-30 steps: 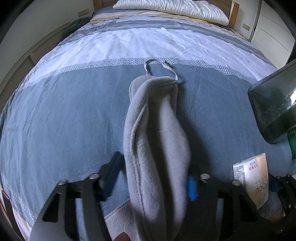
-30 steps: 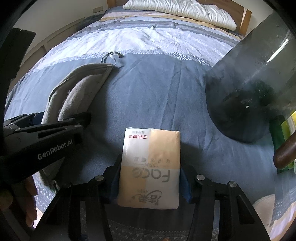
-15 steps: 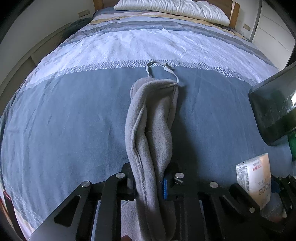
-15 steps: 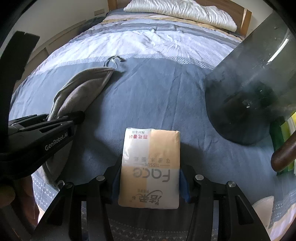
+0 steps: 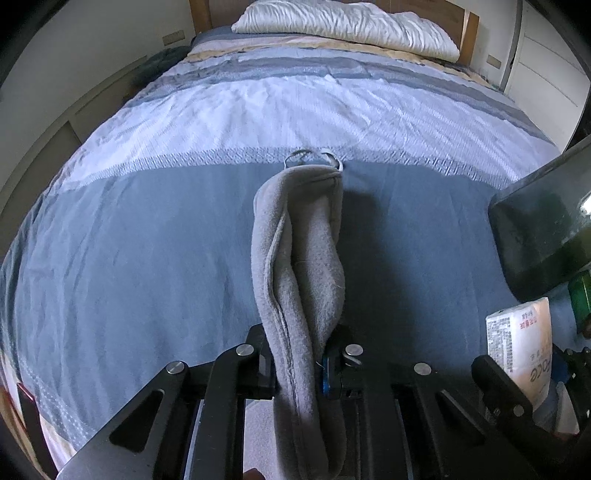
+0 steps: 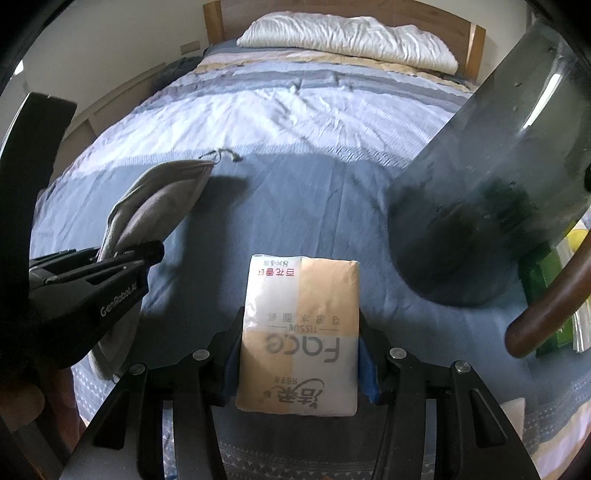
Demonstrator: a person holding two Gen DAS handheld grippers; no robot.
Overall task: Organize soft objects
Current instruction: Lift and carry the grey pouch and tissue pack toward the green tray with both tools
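Observation:
A long grey fleece pouch [image 5: 299, 258] with a cord loop at its far end lies lengthwise on the blue bedspread [image 5: 147, 240]. My left gripper [image 5: 303, 347] is shut on its near end, and the fabric is bunched narrow between the pads. The right wrist view shows the same left gripper [image 6: 147, 254] pinching the pouch [image 6: 162, 195] at the left. My right gripper [image 6: 300, 328] is shut on a soft tissue pack [image 6: 303, 295], white and tan, held just above the bedspread. That tissue pack [image 5: 521, 339] also shows at the lower right of the left wrist view.
A dark translucent container [image 6: 480, 184] stands on the bed at the right, also seen as the container [image 5: 535, 229]. Green packets [image 6: 546, 288] and a brown wooden rail [image 6: 546, 310] lie beside it. A white pillow [image 5: 351, 26] rests against the headboard.
My left gripper's jaws have closed from wide apart onto the grey pouch, squeezing it narrow. The right gripper and tissue pack have barely moved.

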